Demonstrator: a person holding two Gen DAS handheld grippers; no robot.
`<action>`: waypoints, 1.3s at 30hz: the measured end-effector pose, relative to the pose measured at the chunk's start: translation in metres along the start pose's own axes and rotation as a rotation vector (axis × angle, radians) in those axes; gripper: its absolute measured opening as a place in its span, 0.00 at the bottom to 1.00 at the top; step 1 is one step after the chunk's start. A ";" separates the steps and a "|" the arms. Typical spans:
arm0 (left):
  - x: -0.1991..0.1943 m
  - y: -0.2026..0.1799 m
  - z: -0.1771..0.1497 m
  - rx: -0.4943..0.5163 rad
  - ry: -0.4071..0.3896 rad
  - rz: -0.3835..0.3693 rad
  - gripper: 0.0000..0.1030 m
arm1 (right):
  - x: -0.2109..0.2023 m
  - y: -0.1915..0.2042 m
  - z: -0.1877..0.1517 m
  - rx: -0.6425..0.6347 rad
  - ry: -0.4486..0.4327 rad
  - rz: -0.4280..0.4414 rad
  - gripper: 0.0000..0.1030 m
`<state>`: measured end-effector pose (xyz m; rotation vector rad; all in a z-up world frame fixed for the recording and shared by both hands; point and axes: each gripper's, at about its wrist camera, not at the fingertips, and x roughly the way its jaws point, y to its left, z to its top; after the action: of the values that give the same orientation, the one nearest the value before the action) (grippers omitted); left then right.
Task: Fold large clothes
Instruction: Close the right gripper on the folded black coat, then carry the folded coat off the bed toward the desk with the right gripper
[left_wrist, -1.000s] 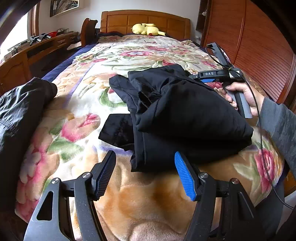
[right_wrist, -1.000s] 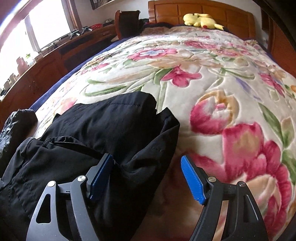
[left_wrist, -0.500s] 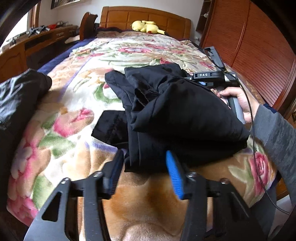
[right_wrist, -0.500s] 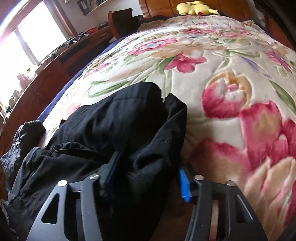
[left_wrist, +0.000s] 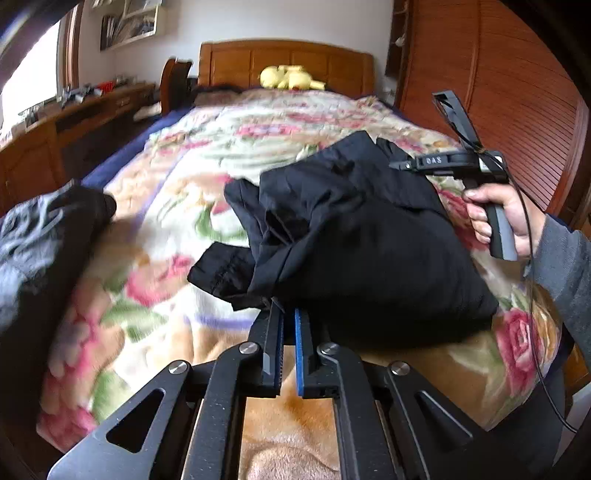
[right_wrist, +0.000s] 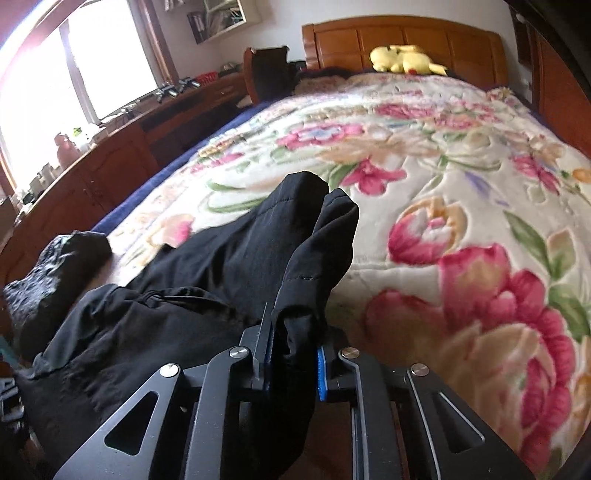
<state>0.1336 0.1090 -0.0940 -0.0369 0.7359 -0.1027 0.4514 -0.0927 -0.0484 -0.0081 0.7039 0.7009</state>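
Left-wrist view: the black garment (left_wrist: 369, 236) lies bunched on the floral blanket (left_wrist: 192, 177), just ahead of the left gripper (left_wrist: 289, 321). Its tongs stand together with only a slit between the pads, the tips pinching the garment's near hem, which lifts slightly toward them. Beyond and to the right of those tongs the right gripper (left_wrist: 397, 165) reaches into the garment's far edge — its body carries white letters that read roughly "DAS" — and a hand (left_wrist: 502, 218) in a grey sleeve (left_wrist: 565, 266) grips its handle, a thin cable trailing down.

Right-wrist view: a thick fold of the garment (right_wrist: 236, 258) stands between the tongs of the right gripper (right_wrist: 293, 354); they are closing on it, the blue pads pressing the cloth from both sides. The rest of the garment spreads to the left of them and ahead.

Farther left of both tongs lies a dark jacket (right_wrist: 51, 273) at the bed's edge. Well ahead, a yellow plush toy (right_wrist: 404, 59) rests against the wooden headboard (right_wrist: 406, 35). A wooden sideboard (right_wrist: 110, 158) runs along the left under the window (right_wrist: 74, 62); small items on it are too blurred to read.
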 end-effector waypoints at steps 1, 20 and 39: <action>-0.002 0.001 0.001 0.001 -0.006 0.000 0.05 | -0.008 0.000 -0.002 -0.003 -0.006 0.005 0.16; -0.055 -0.026 0.034 0.113 -0.104 -0.056 0.05 | -0.095 -0.005 -0.031 -0.049 -0.074 -0.033 0.15; -0.112 0.028 0.040 0.063 -0.235 0.022 0.05 | -0.097 0.062 0.003 -0.156 -0.106 0.015 0.15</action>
<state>0.0801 0.1491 0.0087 0.0191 0.4981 -0.0990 0.3631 -0.1011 0.0254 -0.1087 0.5473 0.7635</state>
